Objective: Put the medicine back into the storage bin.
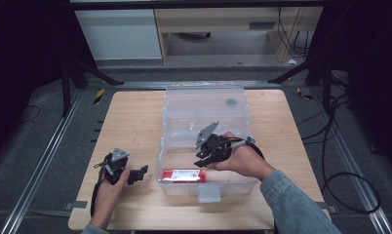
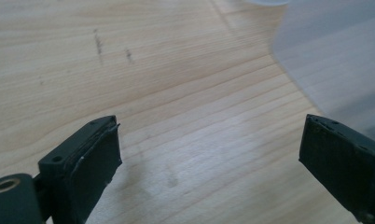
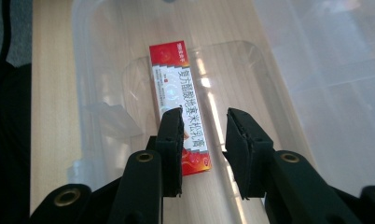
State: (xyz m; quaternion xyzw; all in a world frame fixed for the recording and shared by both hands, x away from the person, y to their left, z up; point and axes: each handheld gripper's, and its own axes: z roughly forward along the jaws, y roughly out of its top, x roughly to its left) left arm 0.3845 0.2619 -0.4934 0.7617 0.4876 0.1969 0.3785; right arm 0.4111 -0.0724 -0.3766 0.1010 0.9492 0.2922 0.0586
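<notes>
Right gripper view | red box (image 3: pixel 179 102) below parted right tongs (image 3: pixel 204 140)

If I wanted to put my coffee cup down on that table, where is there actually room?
The wooden table is bare left of the clear plastic box, beyond the left gripper. A narrower bare strip runs along the box's right side. It is crowded at the box's near end, where the right gripper hangs over the red and white carton.
</notes>
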